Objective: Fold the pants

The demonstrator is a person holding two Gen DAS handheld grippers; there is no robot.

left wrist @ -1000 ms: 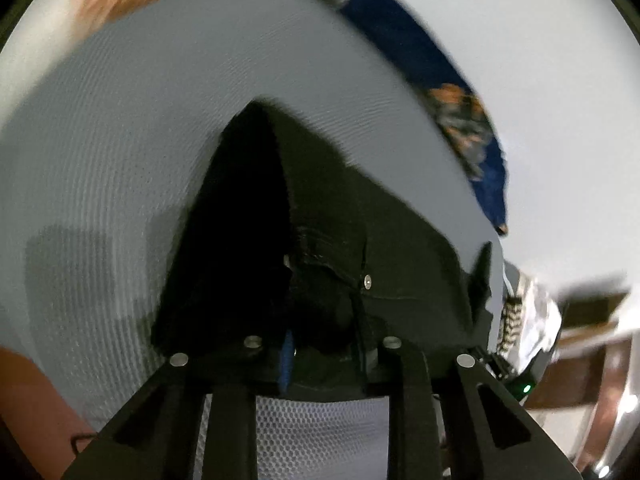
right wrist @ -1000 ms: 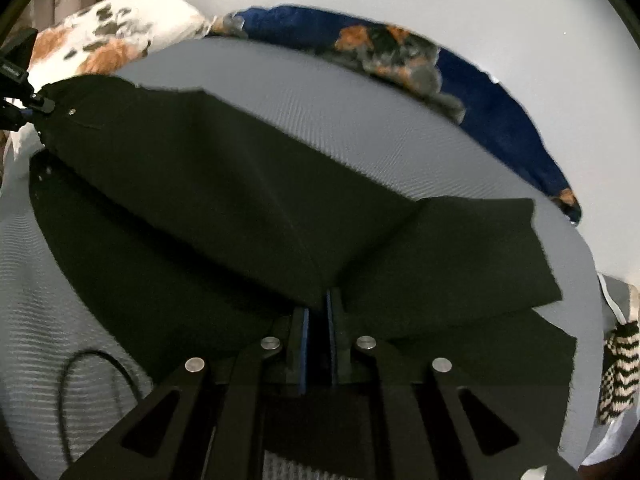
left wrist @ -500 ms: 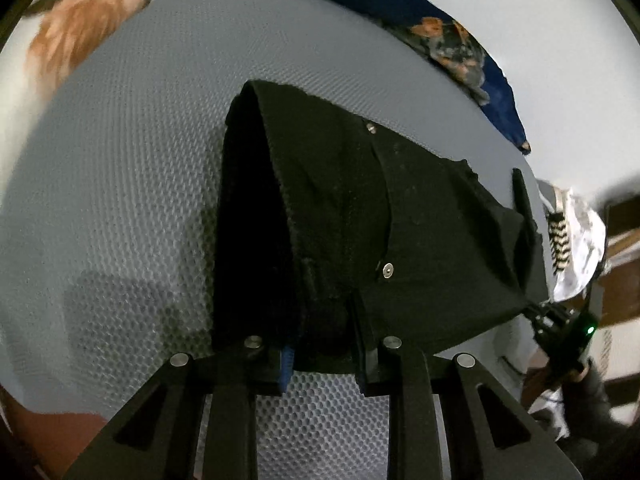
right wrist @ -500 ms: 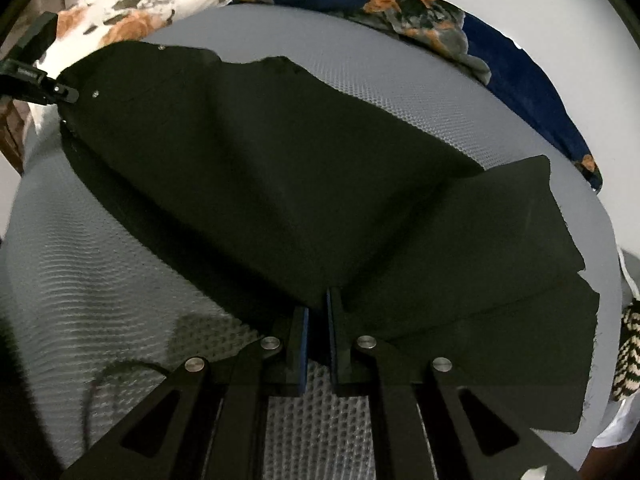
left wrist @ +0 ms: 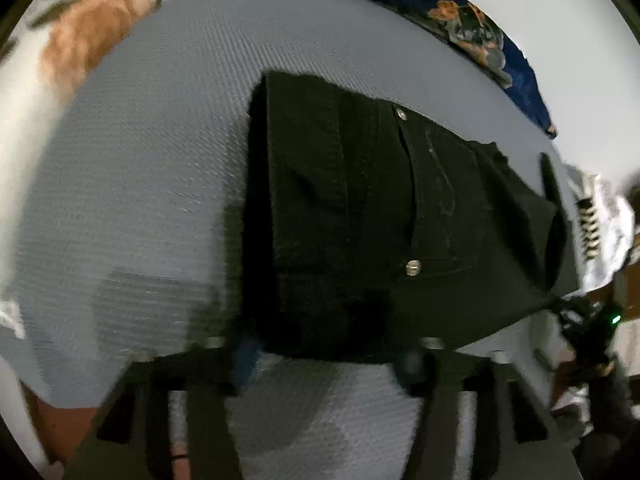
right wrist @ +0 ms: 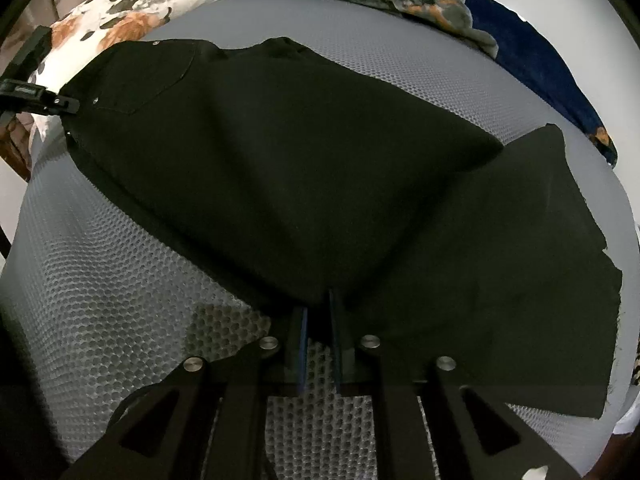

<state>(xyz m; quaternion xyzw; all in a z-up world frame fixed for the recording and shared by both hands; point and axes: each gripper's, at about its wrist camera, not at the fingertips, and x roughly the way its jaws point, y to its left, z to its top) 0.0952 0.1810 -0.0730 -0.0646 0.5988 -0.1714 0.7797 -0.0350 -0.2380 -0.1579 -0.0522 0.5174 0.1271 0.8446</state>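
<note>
no legible text, gripper marking blurred

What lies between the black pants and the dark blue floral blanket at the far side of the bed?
Only bare grey mesh cover lies between the black pants and the blue floral blanket; the right wrist view shows this stretch most clearly.

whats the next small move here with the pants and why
Probably release the right gripper too. The black pants already lie folded lengthwise on the grey mesh surface. The left gripper is opening, its fingers standing wide of the waist end, while the right one's jaws are only starting to part, with the fabric edge between them. Then both can lift clear.
</note>
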